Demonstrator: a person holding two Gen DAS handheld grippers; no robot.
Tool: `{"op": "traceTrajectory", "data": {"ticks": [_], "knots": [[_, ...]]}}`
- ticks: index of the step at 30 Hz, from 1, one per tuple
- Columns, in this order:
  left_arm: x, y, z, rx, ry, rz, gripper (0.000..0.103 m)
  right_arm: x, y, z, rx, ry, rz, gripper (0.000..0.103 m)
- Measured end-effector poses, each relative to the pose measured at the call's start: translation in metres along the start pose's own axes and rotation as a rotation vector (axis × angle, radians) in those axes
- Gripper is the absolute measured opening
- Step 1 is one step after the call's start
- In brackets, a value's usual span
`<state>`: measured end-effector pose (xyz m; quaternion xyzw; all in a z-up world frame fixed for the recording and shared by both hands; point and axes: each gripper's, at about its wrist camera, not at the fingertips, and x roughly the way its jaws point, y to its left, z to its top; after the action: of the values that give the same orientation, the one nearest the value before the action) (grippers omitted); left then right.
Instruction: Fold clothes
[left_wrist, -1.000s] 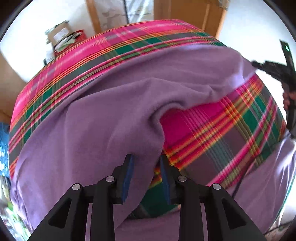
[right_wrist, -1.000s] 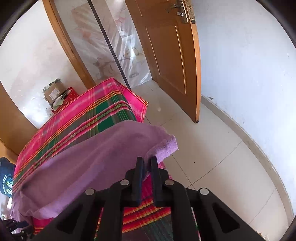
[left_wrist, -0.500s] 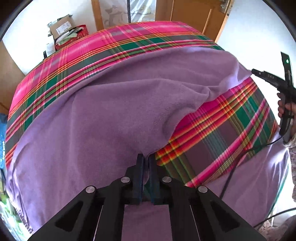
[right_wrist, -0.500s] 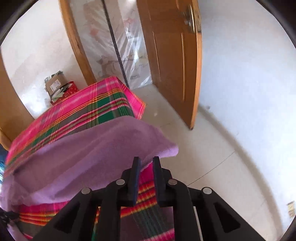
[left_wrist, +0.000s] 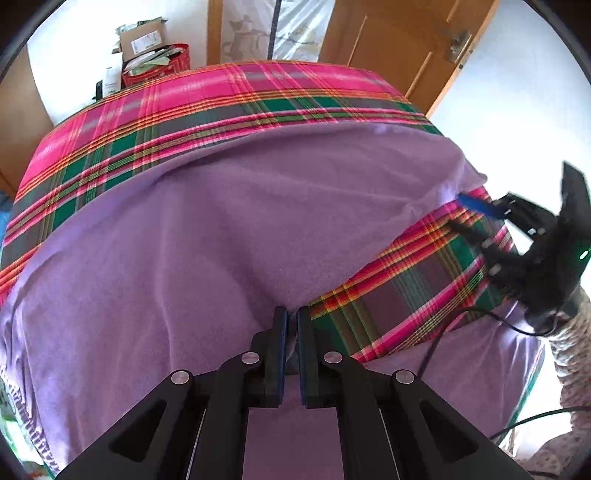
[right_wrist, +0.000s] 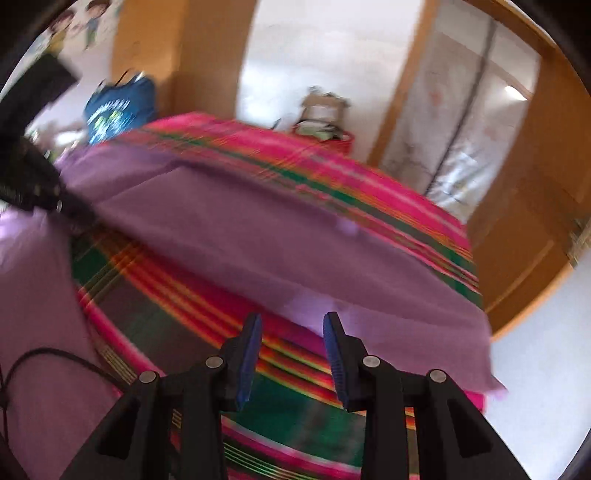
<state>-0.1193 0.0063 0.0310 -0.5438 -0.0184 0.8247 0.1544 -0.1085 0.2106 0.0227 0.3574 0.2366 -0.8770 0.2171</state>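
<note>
A large purple cloth (left_wrist: 207, 236) lies spread over a pink and green plaid table cover (left_wrist: 236, 99). My left gripper (left_wrist: 291, 325) is shut on the cloth's folded edge near the front. In the left wrist view my right gripper (left_wrist: 469, 218) hovers at the right, just off the cloth's corner. In the blurred right wrist view the right gripper (right_wrist: 291, 332) has its jaws opening, with nothing between them; the purple cloth (right_wrist: 258, 236) lies just beyond its fingertips. My left gripper shows there as a dark shape at the far left.
A red basket with a cardboard box (left_wrist: 147, 48) stands behind the table. A wooden door (left_wrist: 399, 48) is at the back right. A blue bag (right_wrist: 118, 107) sits beyond the table's far side. A black cable (left_wrist: 443, 332) trails over the cloth. A sleeve (left_wrist: 572, 354) shows at the right.
My left gripper closed on the cloth's edge and drew it along. My right gripper let go of the cloth's corner, rolled and swung round to face the table, its jaws parting.
</note>
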Motion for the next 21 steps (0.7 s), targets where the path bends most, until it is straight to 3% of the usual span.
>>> {"op": "traceTrajectory", "data": {"ticks": [6, 13, 19, 21], "knots": [[-0.007, 0.005, -0.002, -0.026, -0.019, -0.038, 0.005, 0.017, 0.041, 0.008, -0.189, 0.011, -0.045, 0.035], [-0.009, 0.007, -0.005, -0.026, -0.021, -0.053, 0.005, 0.014, 0.061, 0.001, -0.311, -0.048, -0.278, 0.035], [-0.008, 0.008, -0.007, -0.024, -0.017, -0.059, 0.005, 0.023, 0.068, 0.0, -0.372, -0.025, -0.267, 0.035], [-0.006, 0.009, -0.007, -0.028, -0.008, -0.06, 0.005, 0.024, 0.064, 0.0, -0.355, -0.006, -0.251, 0.023]]}}
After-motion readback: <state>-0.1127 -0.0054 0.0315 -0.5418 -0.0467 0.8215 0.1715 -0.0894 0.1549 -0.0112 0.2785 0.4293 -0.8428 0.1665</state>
